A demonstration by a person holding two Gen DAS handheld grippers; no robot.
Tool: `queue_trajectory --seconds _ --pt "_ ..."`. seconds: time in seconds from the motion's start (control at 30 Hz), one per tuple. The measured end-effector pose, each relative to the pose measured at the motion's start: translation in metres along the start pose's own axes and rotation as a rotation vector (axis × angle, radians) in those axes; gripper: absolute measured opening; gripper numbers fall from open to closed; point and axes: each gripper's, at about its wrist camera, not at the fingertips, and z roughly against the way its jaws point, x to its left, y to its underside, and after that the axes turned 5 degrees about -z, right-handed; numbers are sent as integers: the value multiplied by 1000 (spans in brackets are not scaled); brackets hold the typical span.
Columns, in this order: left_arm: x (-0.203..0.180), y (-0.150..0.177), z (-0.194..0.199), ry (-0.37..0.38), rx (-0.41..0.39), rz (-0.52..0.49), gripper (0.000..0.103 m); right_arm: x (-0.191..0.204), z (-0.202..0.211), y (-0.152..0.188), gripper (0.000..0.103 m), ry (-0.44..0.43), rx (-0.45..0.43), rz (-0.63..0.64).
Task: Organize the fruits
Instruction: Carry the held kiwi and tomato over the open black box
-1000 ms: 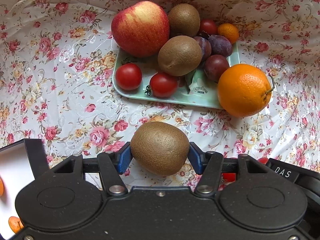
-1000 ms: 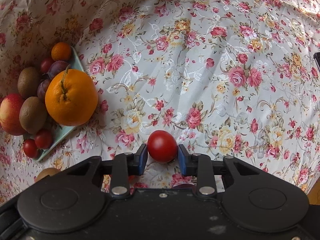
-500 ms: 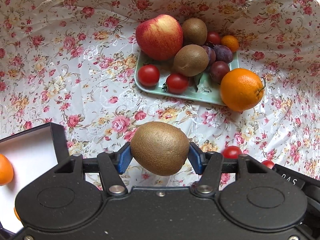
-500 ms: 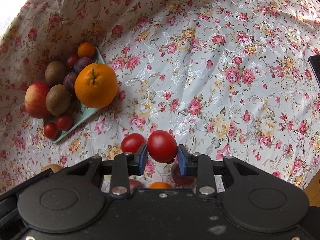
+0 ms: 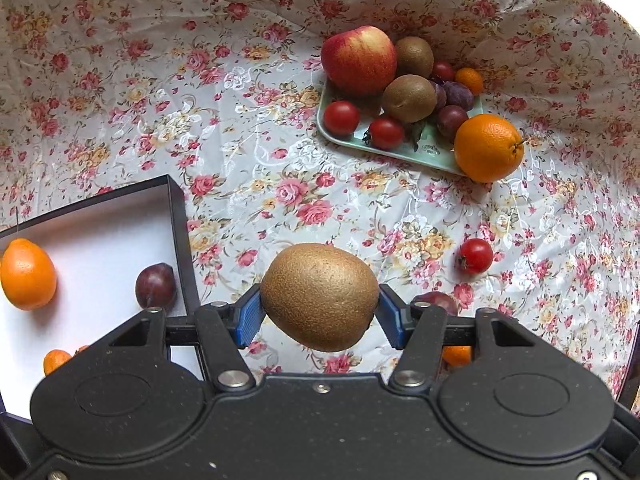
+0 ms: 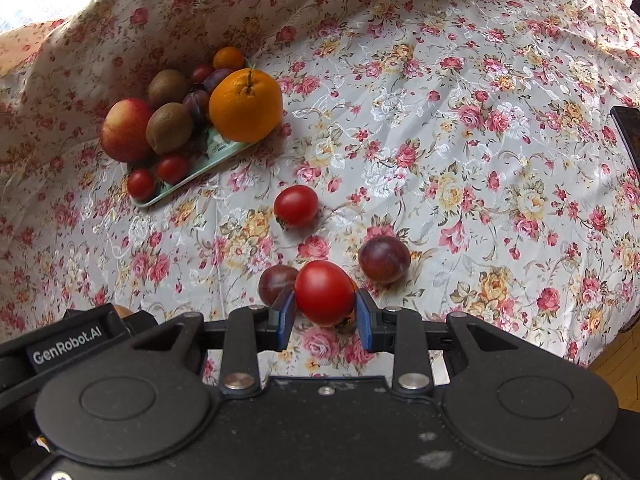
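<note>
Brown and fuzzy, a kiwi [image 5: 320, 296] is clamped across its middle by the left gripper [image 5: 319, 316], carried clear of the floral cloth [image 5: 248, 128] beside the white box [image 5: 100, 224]; a cherry tomato [image 6: 325, 293] is pinched by the right gripper [image 6: 325, 312] above loose plums [image 6: 384, 258], probably for sorting.

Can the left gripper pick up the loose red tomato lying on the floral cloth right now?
Probably not as it stands: the left gripper is already shut on the fuzzy brown kiwi. The path over the cloth to the loose red tomato looks free, but the kiwi must be released first.
</note>
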Motion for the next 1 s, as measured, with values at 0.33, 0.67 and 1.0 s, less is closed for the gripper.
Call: queue_trajectory --seconds 0.33,0.67,1.0 --pt "38 26 25 -38 -45 45 62 23 13 44 32 -28 0 67" --pt "96 43 44 -84 -81 135 62 50 17 83 32 -39 -11 141" --pt "147 57 50 -124 -93 219 62 81 20 109 32 -55 -14 208"
